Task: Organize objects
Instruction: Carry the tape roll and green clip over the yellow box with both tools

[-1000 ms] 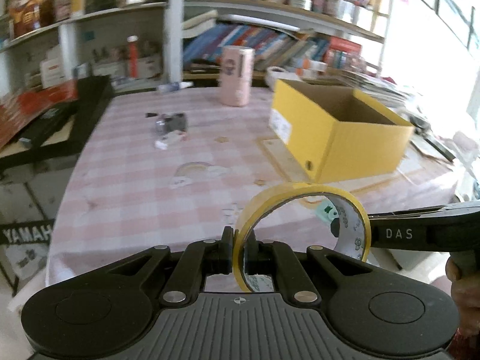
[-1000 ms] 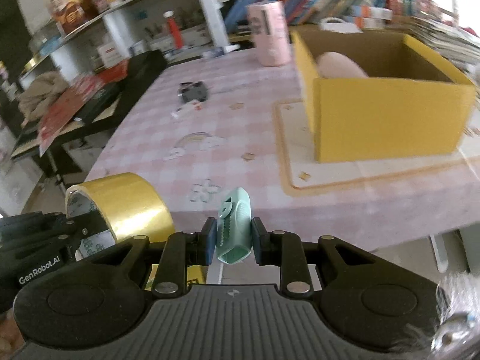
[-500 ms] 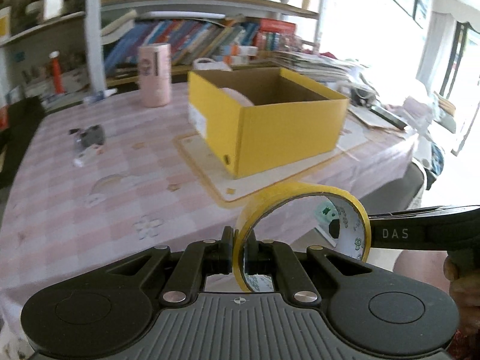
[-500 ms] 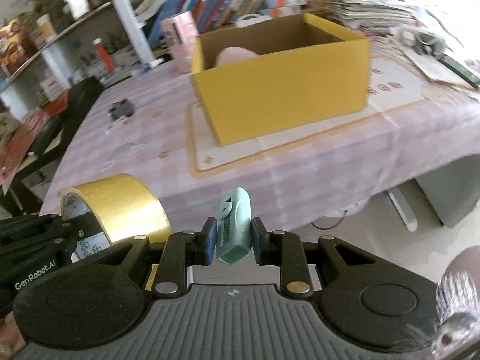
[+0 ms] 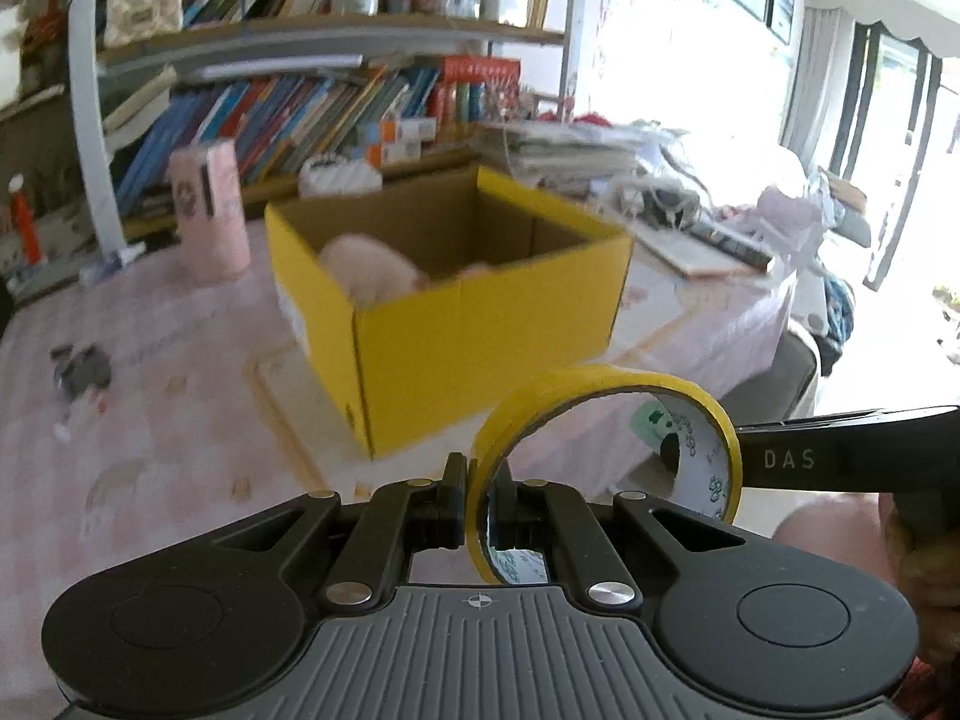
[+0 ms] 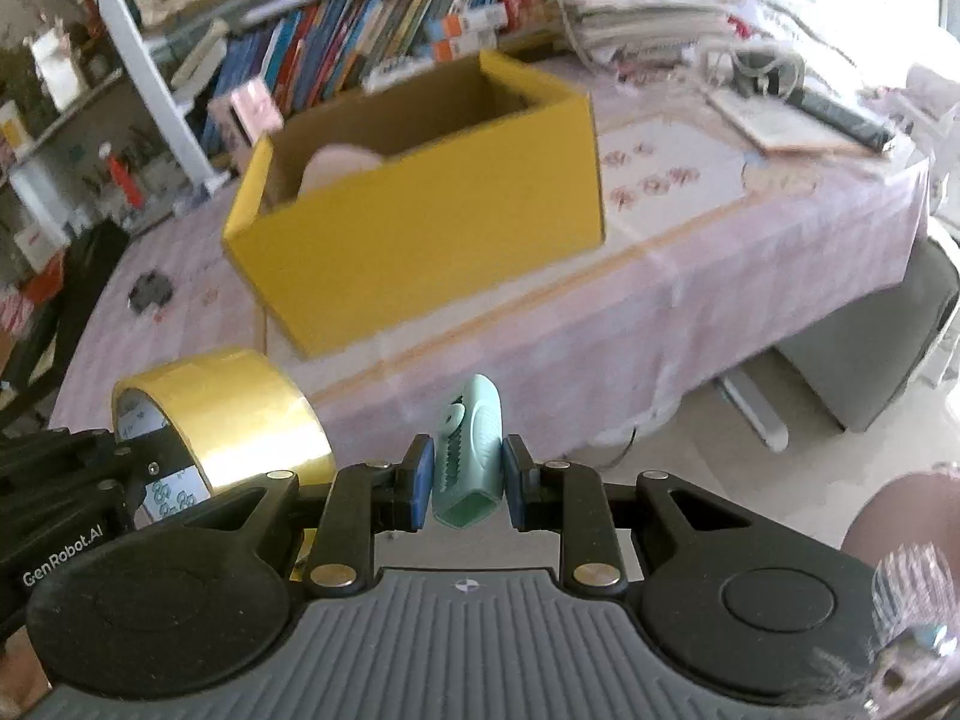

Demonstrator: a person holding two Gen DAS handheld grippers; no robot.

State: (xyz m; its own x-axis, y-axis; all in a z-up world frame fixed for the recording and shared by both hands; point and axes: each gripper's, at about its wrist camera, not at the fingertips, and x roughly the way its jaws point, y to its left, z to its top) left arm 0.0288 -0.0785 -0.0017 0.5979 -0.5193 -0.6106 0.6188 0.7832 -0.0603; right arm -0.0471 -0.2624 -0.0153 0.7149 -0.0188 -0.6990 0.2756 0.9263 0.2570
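Left wrist view shows our left gripper (image 5: 477,495) clamping the tape roll (image 5: 606,450), our right gripper (image 6: 465,483) pinching a green dispenser (image 6: 468,456); both remain outside the yellow box (image 5: 480,324) mid-tabletop.

Yellow box (image 5: 480,342) motion-blurred; pink object inside (image 5: 366,267) half hidden by wall, unidentifiable. Small dark item (image 5: 84,369) on tabletop (image 5: 150,420) unreadable.

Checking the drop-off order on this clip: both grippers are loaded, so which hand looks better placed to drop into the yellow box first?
Left, probably. The left gripper, shut on the tape roll, faces the yellow box squarely. The right gripper holds the green item off the table edge.
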